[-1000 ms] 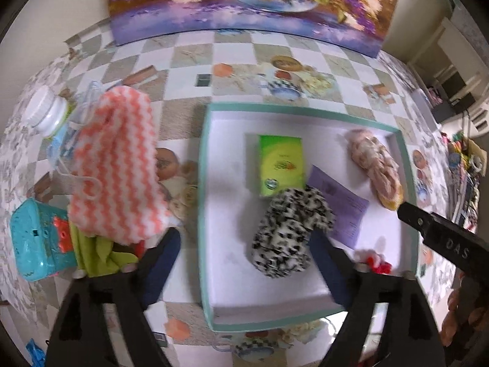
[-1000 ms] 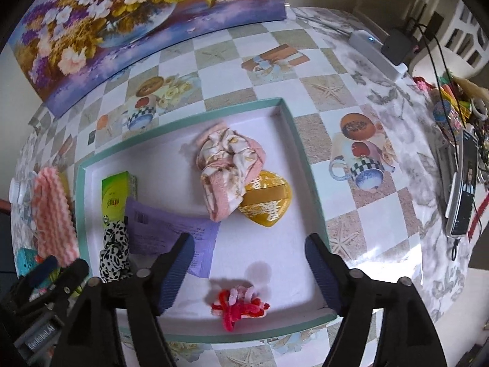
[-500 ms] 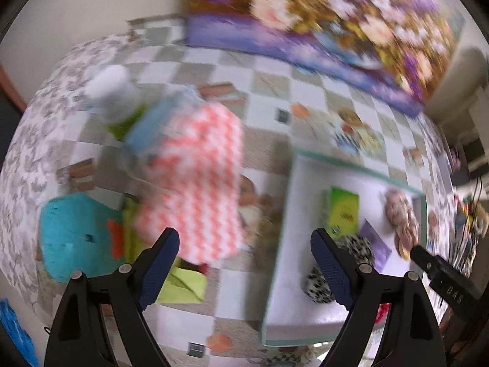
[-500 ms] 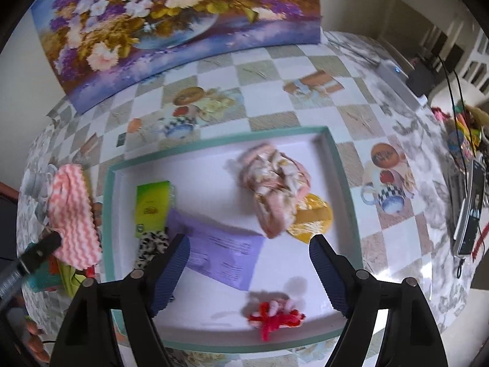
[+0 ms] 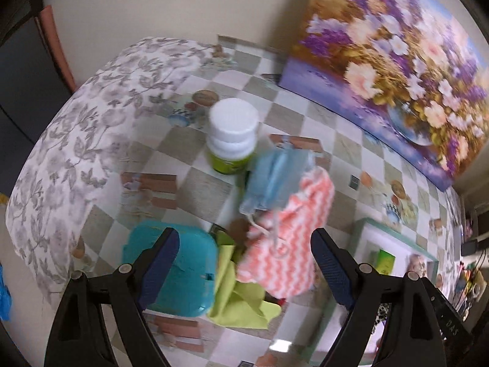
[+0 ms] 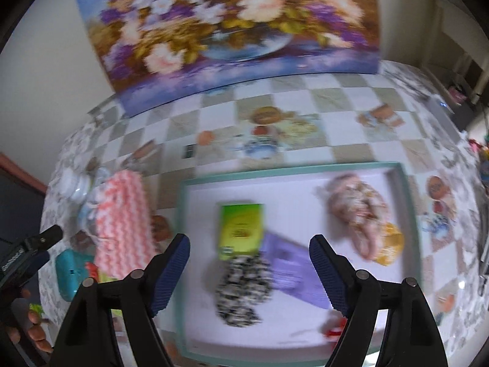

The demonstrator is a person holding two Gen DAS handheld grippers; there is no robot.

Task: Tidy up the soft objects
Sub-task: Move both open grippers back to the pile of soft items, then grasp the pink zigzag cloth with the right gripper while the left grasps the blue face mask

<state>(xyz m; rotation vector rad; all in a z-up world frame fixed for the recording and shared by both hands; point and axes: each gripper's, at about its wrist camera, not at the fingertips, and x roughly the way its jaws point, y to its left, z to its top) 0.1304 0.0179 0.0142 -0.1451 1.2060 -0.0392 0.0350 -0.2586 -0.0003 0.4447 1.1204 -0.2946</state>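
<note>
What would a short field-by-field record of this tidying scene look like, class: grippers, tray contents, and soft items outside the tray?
left gripper: open, empty, above the pile
right gripper: open, empty, above the tray
tray: spotted fabric piece, green box, purple paper, pink cloth
outside the tray: zigzag cloth, blue mask, lime cloth

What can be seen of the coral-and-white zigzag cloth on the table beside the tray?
The zigzag cloth is a soft, fuzzy-looking piece with coral and white chevron stripes, lying bunched on the checked tablecloth, outside the tray on its left. A pale blue face mask overlaps its far end, and a white cord of the mask trails across it. Its near end lies over a lime-green cloth. No gripper touches it; the left gripper hangs open above it.
</note>
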